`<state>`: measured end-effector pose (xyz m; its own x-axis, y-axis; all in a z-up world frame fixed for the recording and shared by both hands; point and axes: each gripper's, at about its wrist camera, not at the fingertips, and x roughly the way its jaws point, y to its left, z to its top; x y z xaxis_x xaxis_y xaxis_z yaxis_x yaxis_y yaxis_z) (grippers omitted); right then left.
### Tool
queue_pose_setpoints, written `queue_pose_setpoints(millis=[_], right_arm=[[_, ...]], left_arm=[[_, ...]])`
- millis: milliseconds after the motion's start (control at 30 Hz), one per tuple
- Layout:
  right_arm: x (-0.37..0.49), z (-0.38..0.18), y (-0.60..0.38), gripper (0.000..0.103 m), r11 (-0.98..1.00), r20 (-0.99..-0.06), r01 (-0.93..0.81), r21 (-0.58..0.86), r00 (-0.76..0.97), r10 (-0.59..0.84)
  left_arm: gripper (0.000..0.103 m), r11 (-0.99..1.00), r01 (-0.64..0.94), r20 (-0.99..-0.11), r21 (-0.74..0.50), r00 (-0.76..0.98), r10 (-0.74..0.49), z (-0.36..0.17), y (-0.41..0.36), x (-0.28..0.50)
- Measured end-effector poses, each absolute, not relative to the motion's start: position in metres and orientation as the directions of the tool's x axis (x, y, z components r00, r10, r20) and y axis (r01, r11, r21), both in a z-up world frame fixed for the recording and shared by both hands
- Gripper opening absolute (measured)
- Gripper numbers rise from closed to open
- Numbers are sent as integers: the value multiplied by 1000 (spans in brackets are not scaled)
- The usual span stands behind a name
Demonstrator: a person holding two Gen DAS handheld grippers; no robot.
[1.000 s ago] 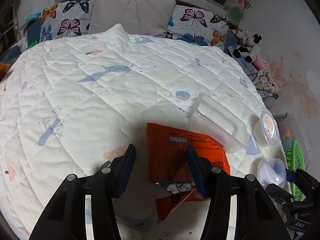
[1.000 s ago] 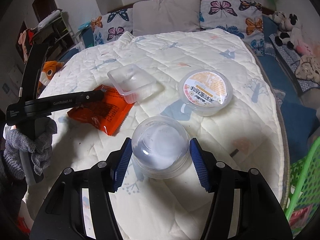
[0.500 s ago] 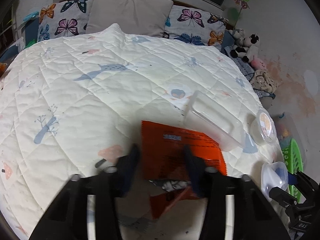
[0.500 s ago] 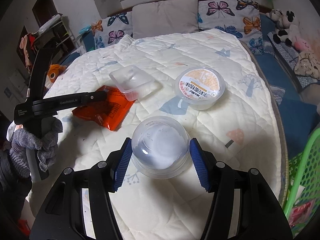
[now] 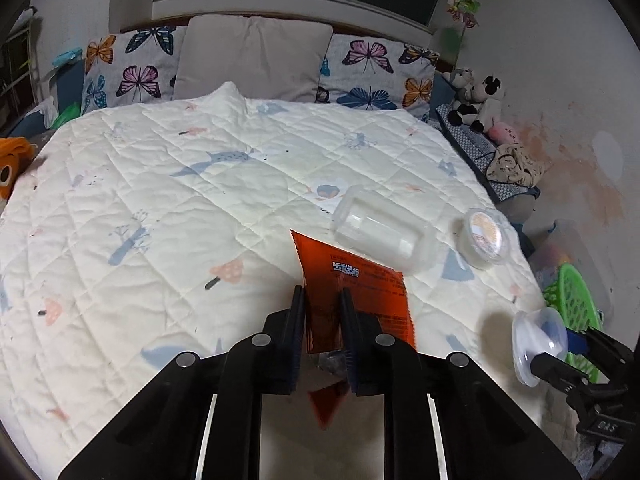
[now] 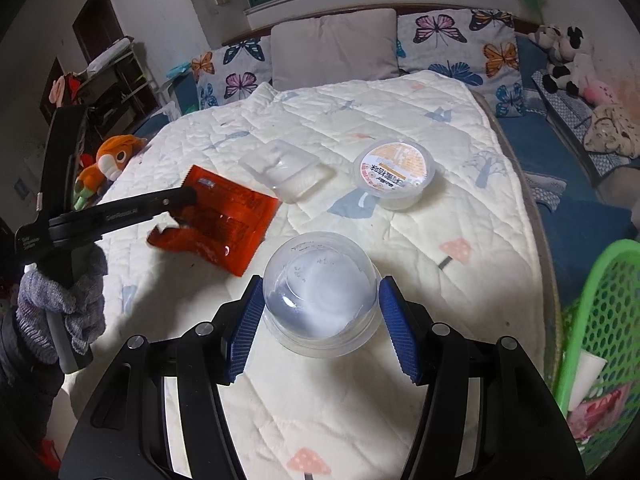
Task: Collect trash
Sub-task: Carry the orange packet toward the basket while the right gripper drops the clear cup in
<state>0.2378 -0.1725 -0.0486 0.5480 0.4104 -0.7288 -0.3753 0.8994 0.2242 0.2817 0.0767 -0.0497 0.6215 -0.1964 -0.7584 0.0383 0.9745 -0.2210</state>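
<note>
My left gripper (image 5: 322,312) is shut on an orange snack wrapper (image 5: 360,284) and holds it tilted up off the white quilt (image 5: 160,200); it also shows in the right wrist view (image 6: 224,224). My right gripper (image 6: 320,320) is shut on a clear dome-shaped plastic cup (image 6: 320,296), also seen in the left wrist view (image 5: 538,340). A clear plastic tray (image 6: 286,170) and a round lidded tub (image 6: 394,174) lie on the quilt beyond.
A green mesh basket (image 6: 600,340) stands at the bed's right side with some litter in it. Butterfly pillows (image 5: 368,68) line the headboard. Stuffed toys (image 5: 476,100) sit at the far right, an orange plush toy (image 6: 108,160) at the left.
My left gripper closed on the orange wrapper and lifted it off the quilt. My right gripper drew back and up slightly with the dome cup.
</note>
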Motion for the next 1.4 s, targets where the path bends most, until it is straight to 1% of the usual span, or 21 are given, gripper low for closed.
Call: queue_pose_setpoints(millis=[333,600,967,1400], right_arm=[[210,-41,-202,59,914,-719,-337,227,575,390],[189,-38,-238,59,934,-714,-276,225,606,351],[168,-41,-298,59,966,-719,-171,195,644,259],[154,-48,-368,59,984,-736,-54,172,657,164]], left_arm=[[17,966,108,-720,-236,648,-248,-19,58,233],[17,946,200,-692,-255,646,-323,-3,10,214],[17,913,310,-677,-266,614,-406,9,-64,211],[17,874,408,-678,-265,566,-469,15,-137,215]])
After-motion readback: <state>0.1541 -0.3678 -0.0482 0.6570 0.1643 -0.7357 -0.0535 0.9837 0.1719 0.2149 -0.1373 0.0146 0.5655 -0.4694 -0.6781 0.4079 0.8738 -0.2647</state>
